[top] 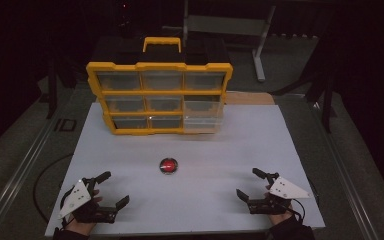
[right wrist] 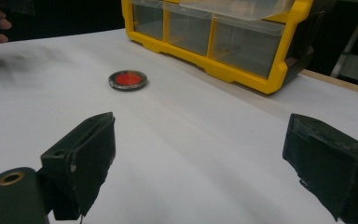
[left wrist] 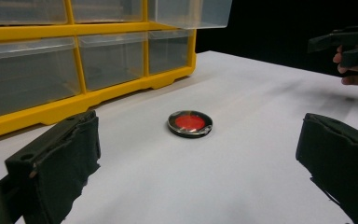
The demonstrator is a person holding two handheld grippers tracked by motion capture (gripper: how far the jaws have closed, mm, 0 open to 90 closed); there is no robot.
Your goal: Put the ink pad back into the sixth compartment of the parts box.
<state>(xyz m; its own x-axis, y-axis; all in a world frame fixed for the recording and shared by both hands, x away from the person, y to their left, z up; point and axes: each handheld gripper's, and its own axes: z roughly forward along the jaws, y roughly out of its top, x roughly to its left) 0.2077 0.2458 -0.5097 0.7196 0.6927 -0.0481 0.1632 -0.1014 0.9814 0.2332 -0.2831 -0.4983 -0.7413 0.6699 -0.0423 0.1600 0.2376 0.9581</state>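
Both tongs stand wide open and hold nothing: the left tongs (top: 111, 189) and the right tongs (top: 250, 183) rest at the near corners of the white table (top: 215, 145). The small round red disc with a dark metal rim (top: 169, 165) lies flat between and ahead of them, well apart from each, near the yellow plastic drawer organiser with clear drawers (top: 157, 97).

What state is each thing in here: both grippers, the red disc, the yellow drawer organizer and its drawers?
Left gripper: jaws wide open, nothing between them.
Right gripper: jaws wide open, nothing between them.
Red disc: lying flat on the white table, untouched, between the two grippers.
Yellow drawer organizer: standing upright at the far side of the table.
Pulled-out drawer: partly open, right column, looks empty.
Other drawers: pushed in.
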